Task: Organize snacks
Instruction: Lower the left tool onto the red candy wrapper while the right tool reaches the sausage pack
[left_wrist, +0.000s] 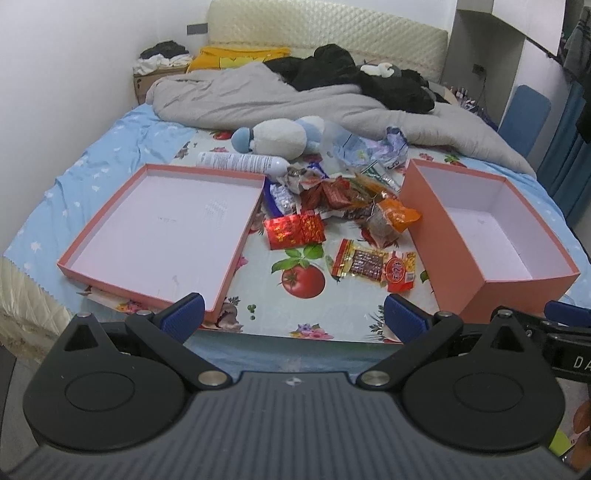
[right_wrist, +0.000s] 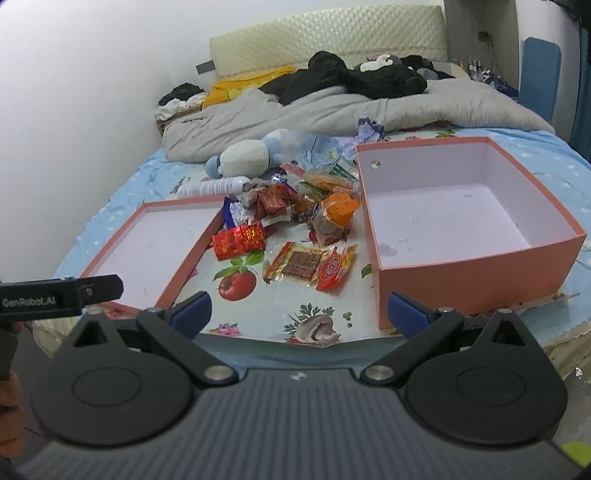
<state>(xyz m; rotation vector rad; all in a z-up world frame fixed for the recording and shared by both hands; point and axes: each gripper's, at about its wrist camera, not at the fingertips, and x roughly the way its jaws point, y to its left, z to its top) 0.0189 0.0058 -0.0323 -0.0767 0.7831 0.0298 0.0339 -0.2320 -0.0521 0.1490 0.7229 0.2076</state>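
A heap of snack packets (left_wrist: 340, 199) (right_wrist: 295, 199) lies on a printed cloth between two pink boxes. Nearest me lie a yellow-and-red packet (left_wrist: 375, 264) (right_wrist: 312, 266) and a shiny red packet (left_wrist: 293, 232) (right_wrist: 240, 242). The shallow pink lid (left_wrist: 162, 229) (right_wrist: 147, 243) sits at the left, the deep pink box (left_wrist: 487, 236) (right_wrist: 469, 229) at the right; both are empty inside. My left gripper (left_wrist: 293, 319) is open, held at the bed's near edge, with nothing between its fingers. My right gripper (right_wrist: 299, 314) is open too, short of the packets.
A white bottle (left_wrist: 240, 161) (right_wrist: 210, 187) and a blue-white plush toy (left_wrist: 277, 136) (right_wrist: 243, 157) lie behind the snacks. Crumpled plastic bags (left_wrist: 365, 147), a grey quilt (left_wrist: 266, 99) and dark clothes (left_wrist: 351, 74) fill the far bed. A blue chair (left_wrist: 524, 118) stands right.
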